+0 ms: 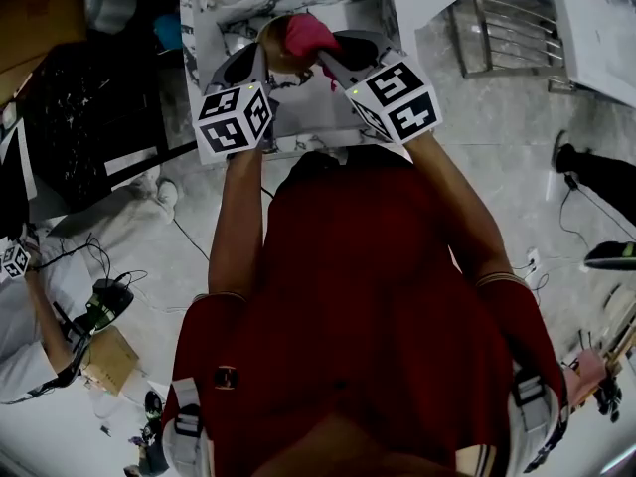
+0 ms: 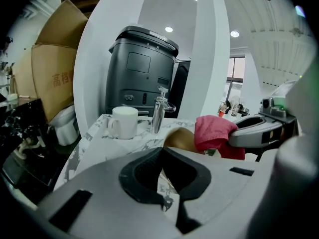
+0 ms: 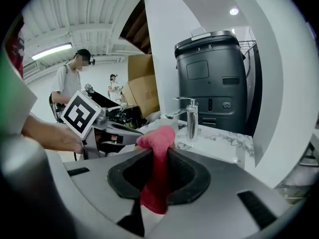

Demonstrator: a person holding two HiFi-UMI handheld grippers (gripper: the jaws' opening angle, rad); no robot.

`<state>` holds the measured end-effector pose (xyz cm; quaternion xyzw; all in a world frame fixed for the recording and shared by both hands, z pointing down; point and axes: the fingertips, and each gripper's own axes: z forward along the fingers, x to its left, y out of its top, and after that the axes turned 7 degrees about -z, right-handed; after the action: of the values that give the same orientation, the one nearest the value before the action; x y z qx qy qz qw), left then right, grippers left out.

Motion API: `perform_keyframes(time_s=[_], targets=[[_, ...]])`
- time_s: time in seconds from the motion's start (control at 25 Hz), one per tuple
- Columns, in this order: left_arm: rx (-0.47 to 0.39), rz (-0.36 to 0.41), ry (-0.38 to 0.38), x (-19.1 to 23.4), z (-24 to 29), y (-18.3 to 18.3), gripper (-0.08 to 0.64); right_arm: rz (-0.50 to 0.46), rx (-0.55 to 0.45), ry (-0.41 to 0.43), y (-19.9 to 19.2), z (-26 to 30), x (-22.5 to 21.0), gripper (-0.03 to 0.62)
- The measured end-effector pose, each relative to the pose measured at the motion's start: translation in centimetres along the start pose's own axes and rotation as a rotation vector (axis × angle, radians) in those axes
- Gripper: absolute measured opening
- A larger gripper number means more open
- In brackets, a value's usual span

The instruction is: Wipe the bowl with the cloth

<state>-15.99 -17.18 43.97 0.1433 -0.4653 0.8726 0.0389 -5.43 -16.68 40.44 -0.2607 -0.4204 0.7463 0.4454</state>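
Note:
A brown bowl (image 1: pixel 277 44) is held up over the marble counter (image 1: pixel 211 43). My left gripper (image 1: pixel 260 52) is shut at the bowl's (image 2: pixel 180 138) near rim, which shows just past its closed jaw tips (image 2: pixel 162 148). A pink cloth (image 1: pixel 310 33) is bunched in my right gripper (image 1: pixel 326 58), which is shut on it. The cloth (image 3: pixel 155 178) hangs down between the right gripper's (image 3: pixel 159 151) jaws, and its top presses against the bowl from the right. In the left gripper view the cloth (image 2: pixel 214 133) lies against the bowl with the right gripper (image 2: pixel 259 132) behind it.
On the counter stand a white mug (image 2: pixel 124 122) and a chrome tap (image 2: pixel 160 114), with a dark grey machine (image 2: pixel 143 71) behind them. Cardboard boxes (image 2: pixel 52 78) stand at the left. A metal rack (image 1: pixel 497 30) sits on the floor at the right. People stand beyond (image 3: pixel 70 83).

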Motion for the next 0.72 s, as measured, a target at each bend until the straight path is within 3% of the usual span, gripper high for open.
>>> perform_keyframes(time_s=[0.72], targets=[[-0.158,-0.069,-0.036,-0.5,-4.5,5.0,0.012,-0.007,-0.308,-0.077,6.0,-5.9,-1.4,0.072]])
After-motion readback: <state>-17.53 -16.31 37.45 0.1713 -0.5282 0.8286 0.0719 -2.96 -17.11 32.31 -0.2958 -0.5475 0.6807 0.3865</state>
